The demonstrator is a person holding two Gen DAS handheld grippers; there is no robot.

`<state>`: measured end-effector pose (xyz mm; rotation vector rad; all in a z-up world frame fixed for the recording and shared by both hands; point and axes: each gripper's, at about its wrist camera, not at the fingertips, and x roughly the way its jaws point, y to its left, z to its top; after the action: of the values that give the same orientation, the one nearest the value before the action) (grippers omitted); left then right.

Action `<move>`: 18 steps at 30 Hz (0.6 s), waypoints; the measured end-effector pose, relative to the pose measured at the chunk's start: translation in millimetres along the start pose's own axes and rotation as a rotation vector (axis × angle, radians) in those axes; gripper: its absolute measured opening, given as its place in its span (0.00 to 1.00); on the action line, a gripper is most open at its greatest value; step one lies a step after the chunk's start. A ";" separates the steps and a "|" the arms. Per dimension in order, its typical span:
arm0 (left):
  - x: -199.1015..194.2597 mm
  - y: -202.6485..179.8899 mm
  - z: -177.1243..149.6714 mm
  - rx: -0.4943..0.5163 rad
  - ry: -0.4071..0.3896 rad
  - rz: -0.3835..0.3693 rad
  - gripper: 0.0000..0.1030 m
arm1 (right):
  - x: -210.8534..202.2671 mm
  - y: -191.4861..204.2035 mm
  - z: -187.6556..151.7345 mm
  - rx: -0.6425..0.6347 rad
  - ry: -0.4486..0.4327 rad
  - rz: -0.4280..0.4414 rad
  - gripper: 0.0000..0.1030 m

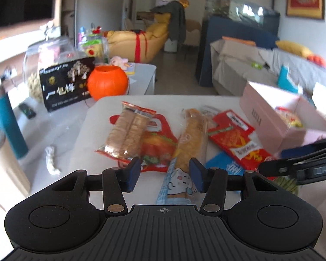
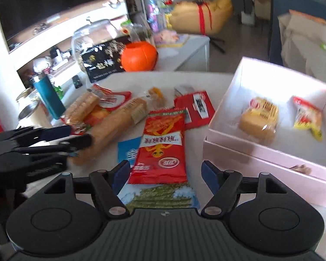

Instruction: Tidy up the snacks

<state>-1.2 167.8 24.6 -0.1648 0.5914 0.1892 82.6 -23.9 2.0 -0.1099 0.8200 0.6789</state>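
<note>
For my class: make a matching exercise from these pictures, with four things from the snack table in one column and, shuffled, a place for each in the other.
Things:
1. yellow cake pack
2. long bread stick pack
3. red shrimp-stick packet
4. orange pumpkin bucket

Places:
A. between the left gripper's fingers
B. inside the pink box
C. beside the black gift box
D. before the right gripper

Pairs: 1-B, 2-A, 3-D, 4-C

White table [image 1: 93, 174] holds snack packets [image 1: 191, 139], pink box [image 2: 260, 158].
</note>
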 end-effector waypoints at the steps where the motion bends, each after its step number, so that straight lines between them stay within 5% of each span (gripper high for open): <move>1: -3.0 2.0 -0.1 -0.013 -0.006 -0.006 0.53 | 7.0 -0.4 1.6 0.009 0.008 -0.007 0.71; 8: -17.0 3.7 16.3 -0.089 -0.026 -0.159 0.52 | 44.8 12.7 11.4 0.010 0.038 -0.043 0.71; 11: -11.4 1.4 22.3 -0.149 0.006 -0.230 0.52 | 38.0 17.1 9.0 0.052 0.073 0.082 0.71; 14: -14.9 -2.5 20.0 -0.181 -0.015 -0.208 0.52 | 25.9 17.1 7.2 0.071 0.100 0.206 0.71; 18: -29.7 -6.1 14.0 -0.183 -0.038 -0.223 0.50 | -0.9 19.3 21.8 -0.049 0.031 0.099 0.71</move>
<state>-16.5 160.9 53.4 -0.4013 0.5132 0.0297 84.6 -1.8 20.8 -0.1247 0.8427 0.7925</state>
